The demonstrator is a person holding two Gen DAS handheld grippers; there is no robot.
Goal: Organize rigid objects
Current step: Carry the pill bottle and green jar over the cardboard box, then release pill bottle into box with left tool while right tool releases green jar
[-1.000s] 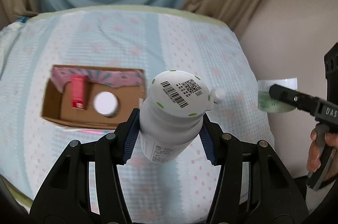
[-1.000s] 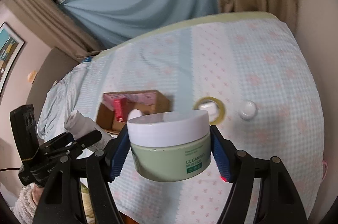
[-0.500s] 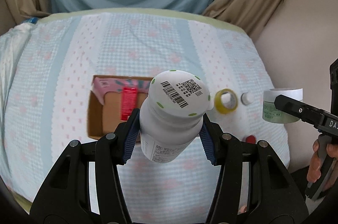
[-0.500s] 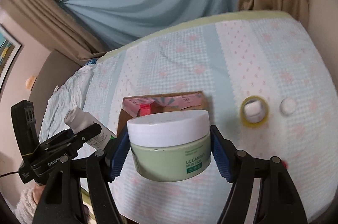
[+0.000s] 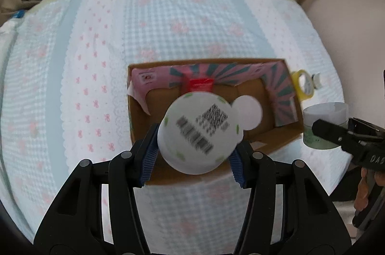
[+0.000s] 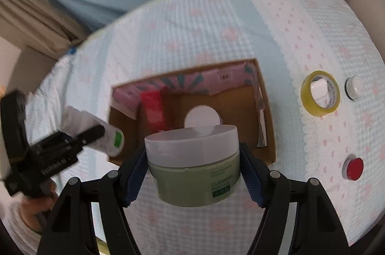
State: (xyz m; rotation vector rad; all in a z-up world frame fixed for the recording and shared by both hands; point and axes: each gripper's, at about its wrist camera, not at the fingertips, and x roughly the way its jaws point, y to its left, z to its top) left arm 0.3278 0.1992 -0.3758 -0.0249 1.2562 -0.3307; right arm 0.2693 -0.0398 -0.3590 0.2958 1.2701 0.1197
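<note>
My left gripper (image 5: pixel 192 166) is shut on a white bottle (image 5: pixel 197 132), its barcoded bottom facing the camera, held above the near part of an open cardboard box (image 5: pixel 284 134). In the right wrist view that bottle (image 6: pixel 96 132) hangs over the box's left wall (image 6: pixel 115 134). My right gripper (image 6: pixel 192 180) is shut on a green jar with a white lid (image 6: pixel 195 163), above the box's near edge. In the left wrist view this jar (image 5: pixel 324 122) sits just right of the box. Inside the box lie a red carton (image 6: pixel 154 108) and a white round lid (image 6: pixel 203 116).
The box has pink patterned flaps (image 5: pixel 216 74) and rests on a blue and pink checked bedspread (image 5: pixel 168 26). Right of it lie a yellow tape roll (image 6: pixel 320 92), a small white cap (image 6: pixel 355 86) and a red cap (image 6: pixel 352 168). Curtains hang behind the bed.
Both grippers moved toward the box and lower, each keeping its object. The box now lies directly under the bottle and the jar, and it looks larger.
</note>
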